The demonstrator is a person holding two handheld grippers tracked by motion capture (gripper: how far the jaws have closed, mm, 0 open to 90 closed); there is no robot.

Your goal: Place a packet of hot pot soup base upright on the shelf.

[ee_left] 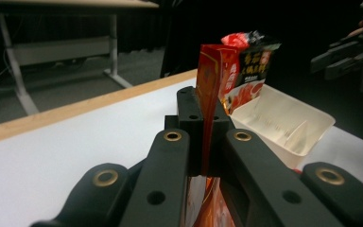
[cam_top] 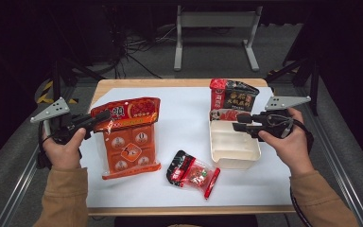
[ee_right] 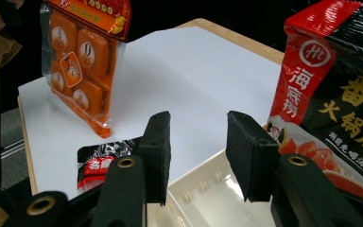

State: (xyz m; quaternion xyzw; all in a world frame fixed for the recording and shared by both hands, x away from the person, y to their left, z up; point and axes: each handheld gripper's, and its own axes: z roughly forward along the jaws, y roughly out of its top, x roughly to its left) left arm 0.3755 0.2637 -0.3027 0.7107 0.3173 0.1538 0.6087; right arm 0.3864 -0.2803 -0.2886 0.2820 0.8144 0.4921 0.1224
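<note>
Setting: dark room, cables and a grey metal frame on the floor behind a wooden table covered by a white sheet.
Left gripper: jaws clamped flat on the top edge of an orange packet; the left gripper view shows the packet's thin edge pinched between the pads.
Orange packet: hangs upright from that grip at the sheet's left side, its lower edge at the sheet, square orange portions visible through its clear front.
Right gripper: jaws part-way apart with nothing between them, held over the near end of a cream tray.
Cream tray: sits on the sheet's right side, divided inside, its compartments bare.
Red-and-black packet: stands at the tray's far end, leaning against it, printed with Chinese characters.
Small sachet: red, black and clear, lies flat near the front edge between the orange packet and the tray, touching neither.
Hands: tan sleeves enter from the bottom edge.
</note>
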